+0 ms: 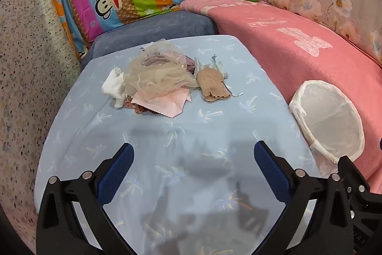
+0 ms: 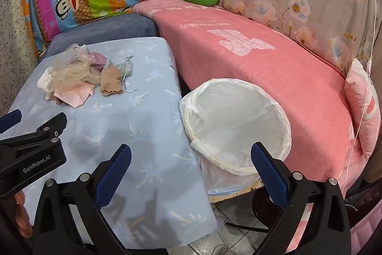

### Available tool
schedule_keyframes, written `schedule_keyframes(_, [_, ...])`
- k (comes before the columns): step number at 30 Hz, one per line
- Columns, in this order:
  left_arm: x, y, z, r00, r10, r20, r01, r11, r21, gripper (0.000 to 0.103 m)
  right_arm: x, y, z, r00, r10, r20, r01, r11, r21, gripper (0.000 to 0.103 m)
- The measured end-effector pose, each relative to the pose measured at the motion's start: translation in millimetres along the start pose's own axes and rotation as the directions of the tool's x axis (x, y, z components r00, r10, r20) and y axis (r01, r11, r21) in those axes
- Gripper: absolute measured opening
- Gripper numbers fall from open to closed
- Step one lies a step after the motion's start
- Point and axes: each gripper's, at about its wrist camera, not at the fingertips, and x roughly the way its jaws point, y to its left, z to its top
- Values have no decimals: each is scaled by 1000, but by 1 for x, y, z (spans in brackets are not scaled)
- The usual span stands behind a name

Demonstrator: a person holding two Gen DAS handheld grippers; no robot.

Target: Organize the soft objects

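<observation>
Ahead, a heap of soft things lies on the pale blue worktop (image 1: 214, 116): a beige tulle cloth (image 1: 155, 73), a white sock (image 1: 114, 85), a pink fabric square (image 1: 160, 104) and a tan knitted sock (image 1: 212, 84). Both the left gripper (image 1: 191, 173) and right gripper (image 2: 191, 173) hover with fingers spread, pinching nothing. A white-lined bin (image 2: 238, 121) stands just beside the worktop.

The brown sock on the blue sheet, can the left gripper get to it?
Probably yes. The left gripper is open and empty, and only bare blue sheet lies between it and the brown sock. The sock sits at the pile's right edge, with nothing on top.
</observation>
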Motion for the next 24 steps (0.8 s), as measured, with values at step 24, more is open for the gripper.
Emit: schedule_keyframes(24, [-12,0,-3,1000,9,9,-9,1000,-9,96,-14,-7,-3,1000,1,15,-1,1000,15,97])
